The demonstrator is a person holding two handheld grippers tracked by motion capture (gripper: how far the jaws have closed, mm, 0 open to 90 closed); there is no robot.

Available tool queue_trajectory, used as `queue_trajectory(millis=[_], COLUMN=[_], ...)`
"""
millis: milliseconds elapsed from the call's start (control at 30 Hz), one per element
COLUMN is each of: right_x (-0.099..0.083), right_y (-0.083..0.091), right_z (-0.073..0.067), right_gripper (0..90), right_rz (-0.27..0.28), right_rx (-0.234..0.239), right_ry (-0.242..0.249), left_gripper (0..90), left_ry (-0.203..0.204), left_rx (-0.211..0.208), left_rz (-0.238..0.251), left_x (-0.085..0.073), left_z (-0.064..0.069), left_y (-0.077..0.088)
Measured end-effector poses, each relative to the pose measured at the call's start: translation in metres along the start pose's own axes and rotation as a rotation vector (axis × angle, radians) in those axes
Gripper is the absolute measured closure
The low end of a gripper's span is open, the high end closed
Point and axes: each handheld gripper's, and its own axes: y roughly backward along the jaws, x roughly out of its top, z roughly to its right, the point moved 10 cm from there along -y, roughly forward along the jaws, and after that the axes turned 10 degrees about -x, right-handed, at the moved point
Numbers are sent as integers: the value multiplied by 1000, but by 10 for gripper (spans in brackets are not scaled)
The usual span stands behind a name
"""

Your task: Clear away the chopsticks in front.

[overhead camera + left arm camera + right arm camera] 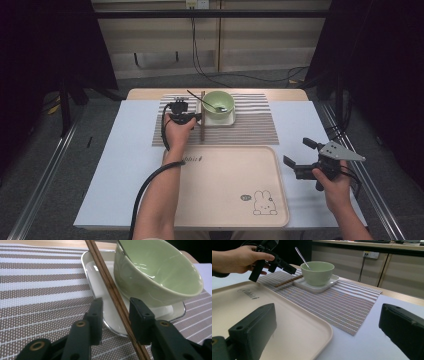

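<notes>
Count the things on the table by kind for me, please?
Green bowl: 1
White square dish: 1
Metal spoon: 1
Wooden chopsticks: 1 pair
Striped placemat: 1
Beige rabbit tray: 1
Total: 6

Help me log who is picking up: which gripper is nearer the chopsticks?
Left. The left gripper has its fingers either side of the chopsticks; the right gripper hangs far off, beyond the tray.

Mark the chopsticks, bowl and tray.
chopsticks [113, 293], left gripper view, mid-shaft above the jaws
bowl [218, 103], high view, inner wall
tray [225, 175], high view, bare floor
</notes>
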Motion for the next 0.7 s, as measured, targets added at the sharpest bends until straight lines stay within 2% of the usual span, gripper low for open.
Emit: queue_trajectory(millis=[33, 67, 167, 233, 300, 500, 700], right_x=[0, 0, -1, 0, 0, 0, 0], right_y=[0, 0, 0, 0, -1, -1, 0], right_z=[0, -1, -1, -1, -1, -1, 0], right_gripper=[11, 11, 11, 11, 11, 11, 11], right_rz=[2, -2, -3, -2, -2, -1, -3], right_rx=[2, 5, 7, 5, 5, 6, 4], right_ry=[3, 2, 6, 4, 3, 8, 10], left_gripper=[656, 665, 680, 687, 696, 708, 717], left_ry=[5, 17, 14, 31, 39, 48, 75], left_rx=[1, -1, 10, 14, 3, 27, 34], left_rz=[-12, 1, -11, -8, -13, -26, -13], left_x=[-1, 0, -2, -2, -3, -4, -3], left_z=[0, 1, 0, 0, 1, 0, 0], left_y=[0, -2, -3, -5, -6, -10, -12])
